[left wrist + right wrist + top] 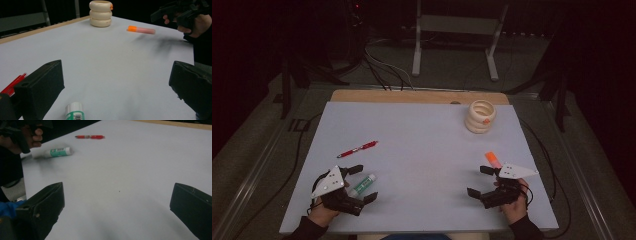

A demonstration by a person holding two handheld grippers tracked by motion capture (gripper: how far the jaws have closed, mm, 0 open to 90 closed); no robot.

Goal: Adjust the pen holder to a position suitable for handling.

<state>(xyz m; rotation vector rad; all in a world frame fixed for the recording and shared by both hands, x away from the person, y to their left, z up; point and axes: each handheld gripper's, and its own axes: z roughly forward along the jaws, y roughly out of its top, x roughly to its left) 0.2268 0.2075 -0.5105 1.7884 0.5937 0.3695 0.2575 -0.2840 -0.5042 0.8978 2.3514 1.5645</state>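
Observation:
My left gripper (pixel 363 184) rests at the near left of the pale table (pixel 422 150), open. A green-and-white glue stick (pixel 362 185) lies between its jaws, and the pads stand well apart from it. In the left gripper view the glue stick (pixel 74 112) sits low between the wide jaws of the left gripper (pixel 116 87). My right gripper (pixel 479 181) is open at the near right, with bare table between its jaws (pixel 116 210). An orange-capped marker (pixel 492 159) lies just beyond it. A red pen (pixel 358 148) lies beyond the left gripper.
A cream ringed holder (pixel 480 116) stands at the far right of the table, with something orange at its rim. A wooden strip (pixel 412 96) edges the table's far side. Cables and a metal stand (pixel 457 30) sit on the dark floor behind.

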